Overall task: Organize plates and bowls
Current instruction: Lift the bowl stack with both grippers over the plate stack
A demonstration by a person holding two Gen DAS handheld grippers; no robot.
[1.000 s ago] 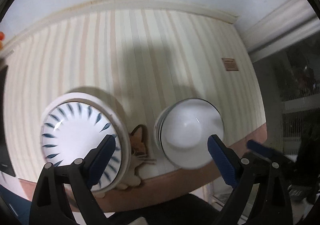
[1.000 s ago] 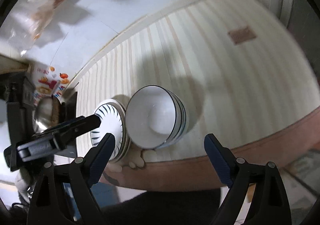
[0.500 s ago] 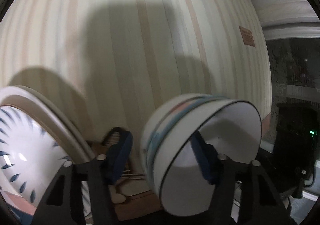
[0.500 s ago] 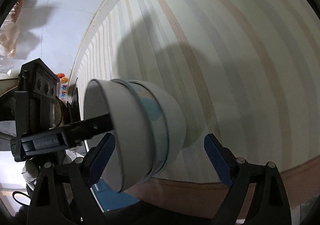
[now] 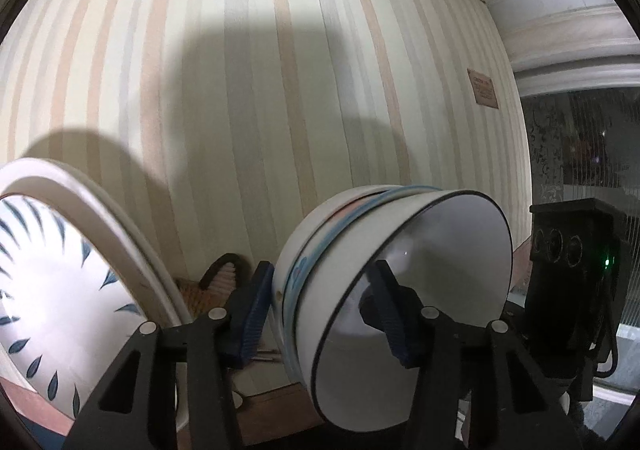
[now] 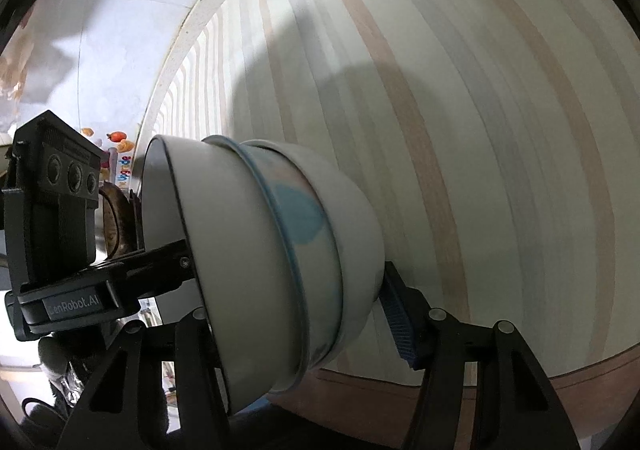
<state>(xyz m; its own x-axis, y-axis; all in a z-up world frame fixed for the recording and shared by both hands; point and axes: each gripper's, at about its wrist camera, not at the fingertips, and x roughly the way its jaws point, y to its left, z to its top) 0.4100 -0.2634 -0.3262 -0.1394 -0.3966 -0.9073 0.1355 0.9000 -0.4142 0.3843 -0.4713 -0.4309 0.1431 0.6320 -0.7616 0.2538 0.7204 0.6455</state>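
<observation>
"cenrobot.ai" lettering on left gripper point(image 6: 120, 270)

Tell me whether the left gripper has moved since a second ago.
Yes. The left gripper dropped toward the striped tablecloth, jaws closing across the bowl stack's wall.

I see a striped cloth point(image 5: 260, 82) in cream, peach and pale grey filling most of both views, with a brown border band point(image 6: 520, 382) along its near edge at five o'clock. A small brown label point(image 5: 483, 87) sits on it at two o'clock. At eight o'clock a cat-shaped coaster point(image 5: 218, 282) lies flat. Colourful fruit-printed packaging point(image 6: 120, 154) shows at nine o'clock.
</observation>
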